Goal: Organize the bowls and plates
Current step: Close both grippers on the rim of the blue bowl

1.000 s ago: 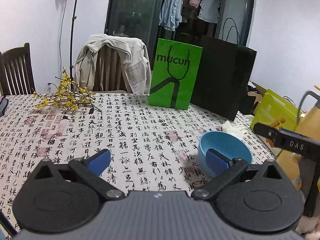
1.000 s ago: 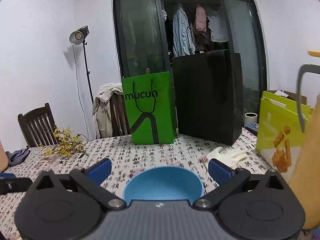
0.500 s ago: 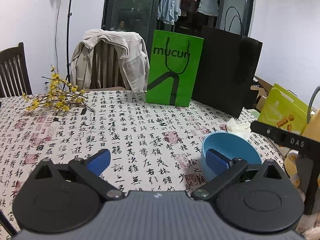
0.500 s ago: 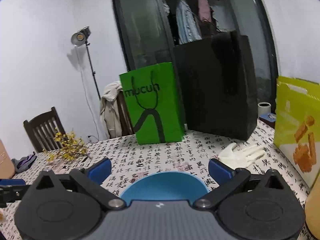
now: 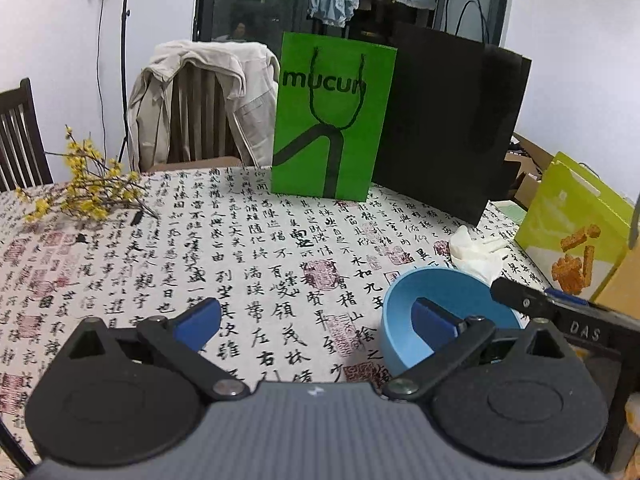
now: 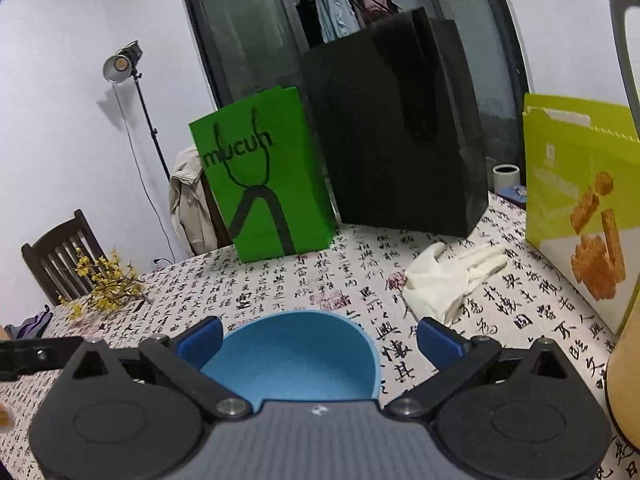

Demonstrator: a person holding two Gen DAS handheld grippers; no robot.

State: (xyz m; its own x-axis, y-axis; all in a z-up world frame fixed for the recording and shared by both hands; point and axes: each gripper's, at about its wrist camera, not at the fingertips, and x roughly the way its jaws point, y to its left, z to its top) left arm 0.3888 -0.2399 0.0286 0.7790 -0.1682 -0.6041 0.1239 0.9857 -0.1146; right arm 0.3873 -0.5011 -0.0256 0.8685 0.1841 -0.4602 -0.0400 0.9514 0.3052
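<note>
A blue bowl point(image 5: 452, 304) stands upright on the calligraphy-print tablecloth point(image 5: 240, 248), near the table's right side. My left gripper point(image 5: 316, 316) is open and holds nothing; its right finger point(image 5: 434, 316) shows in front of the bowl's inside. In the right wrist view the bowl point(image 6: 296, 356) lies low between the spread fingers of my right gripper point(image 6: 320, 340), which is open, with gaps on both sides. The right gripper's black finger point(image 5: 560, 308) reaches over the bowl's right rim in the left wrist view.
At the back stand a green paper bag point(image 5: 332, 120) and a black bag point(image 5: 448, 128). A white glove point(image 6: 448, 280) lies just beyond the bowl, a yellow-green box point(image 6: 580, 224) to the right. Yellow flower twigs point(image 5: 84, 188) lie far left. Chairs line the far edge.
The right gripper has tipped down and rolled, so more of the bowl shows between its fingers. The left gripper has edged forward. The bowl has stayed put.
</note>
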